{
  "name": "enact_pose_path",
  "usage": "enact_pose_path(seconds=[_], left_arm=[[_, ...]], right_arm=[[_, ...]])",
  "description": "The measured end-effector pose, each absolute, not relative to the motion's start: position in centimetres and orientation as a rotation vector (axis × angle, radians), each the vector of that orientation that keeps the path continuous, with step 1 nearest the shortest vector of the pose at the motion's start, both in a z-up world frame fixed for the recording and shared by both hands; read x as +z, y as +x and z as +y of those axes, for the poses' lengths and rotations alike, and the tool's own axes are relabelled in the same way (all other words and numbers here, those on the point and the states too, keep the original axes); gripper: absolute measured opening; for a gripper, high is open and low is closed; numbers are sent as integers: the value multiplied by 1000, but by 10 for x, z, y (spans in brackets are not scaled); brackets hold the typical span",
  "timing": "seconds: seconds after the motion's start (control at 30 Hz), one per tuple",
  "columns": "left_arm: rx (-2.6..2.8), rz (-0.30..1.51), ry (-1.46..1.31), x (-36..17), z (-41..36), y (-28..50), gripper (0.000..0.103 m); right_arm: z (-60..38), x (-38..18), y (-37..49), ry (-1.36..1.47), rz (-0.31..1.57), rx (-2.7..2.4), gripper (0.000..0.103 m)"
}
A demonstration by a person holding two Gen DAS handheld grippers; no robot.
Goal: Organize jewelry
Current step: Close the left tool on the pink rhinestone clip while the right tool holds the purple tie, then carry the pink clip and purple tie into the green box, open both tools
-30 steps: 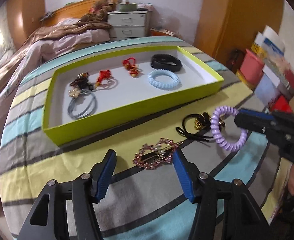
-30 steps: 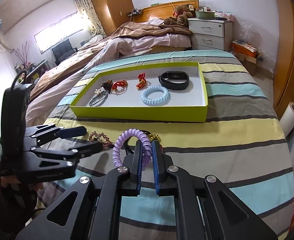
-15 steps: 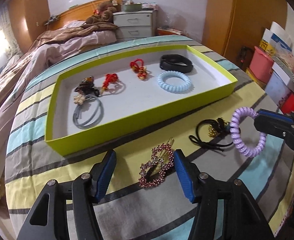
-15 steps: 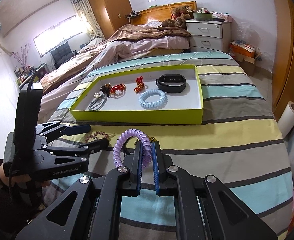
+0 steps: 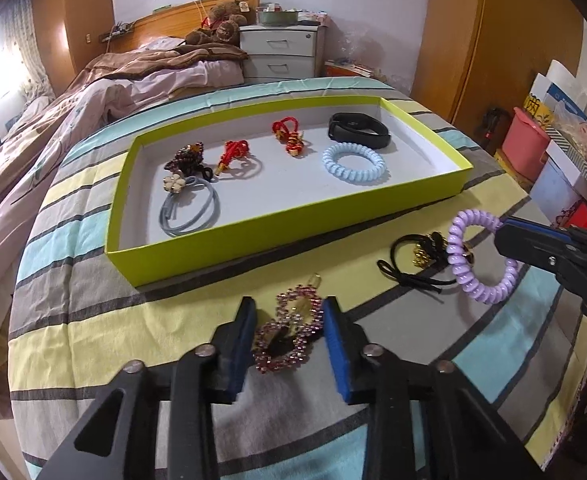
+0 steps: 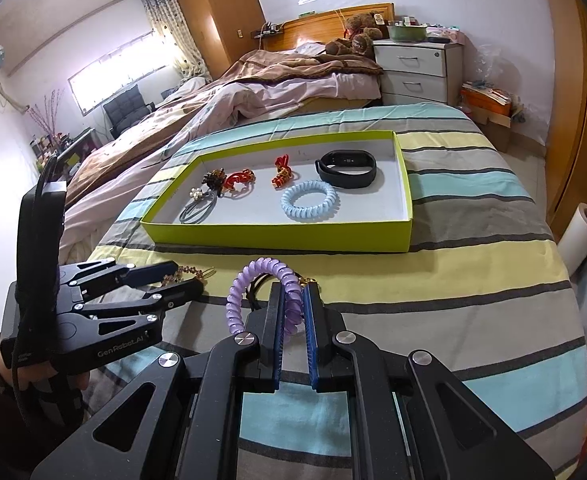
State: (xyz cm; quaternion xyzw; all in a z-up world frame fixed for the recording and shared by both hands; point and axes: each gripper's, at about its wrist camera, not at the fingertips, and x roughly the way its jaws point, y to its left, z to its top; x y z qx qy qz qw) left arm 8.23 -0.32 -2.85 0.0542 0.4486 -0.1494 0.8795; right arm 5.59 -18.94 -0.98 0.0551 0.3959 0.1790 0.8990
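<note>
while i watch both wrist feeds, the materials sort out quickly: a woven striped bedspread [image 5: 93,320] in teal, grey and pale yellow, with a shallow lime-green cardboard tray [image 5: 293,236], white inside, across the middle of the left wrist frame. on the tray floor lie a pale blue plastic coil hair tie [image 5: 353,164], a smooth black wristband [image 5: 359,130] behind it, two red knotted cord ornaments, a dark beaded clip and a grey elastic loop with a cream flower.

my left gripper [image 5: 289,344] sits at the bottom centre of its frame, its ribbed blue pads closing at this moment around a pink rhinestone hair clip [image 5: 289,332]. the clip lies on the bedspread between the pads; i cannot tell whether either pad touches it yet. its long axis runs from lower left to upper right, with the gold metal tip pointing toward the tray's near wall.

my right gripper [image 6: 293,316] has its fingers narrow, clamped on a glossy lilac coil hair tie [image 6: 253,292] whose ring arches up and to the left of the pads in the right wrist frame. behind that ring, at the right of the left wrist frame, a thin black elastic with gold charms [image 5: 417,256] rests on the bedspread.
</note>
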Motion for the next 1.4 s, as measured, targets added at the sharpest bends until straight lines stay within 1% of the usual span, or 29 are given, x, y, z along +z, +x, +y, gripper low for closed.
enact_pose_path(seconds=[0.67, 1.13, 1.4], left_arm=[[-318, 927, 40, -23, 4, 72, 32], [-305, 884, 11, -3, 13, 66, 32], [-285, 852, -6, 13, 20, 75, 32]], right_arm=[[-187, -9, 59, 118, 813, 366, 10], [-186, -4, 59, 122, 797, 375, 10], [-182, 11, 75, 110, 768, 387, 10]])
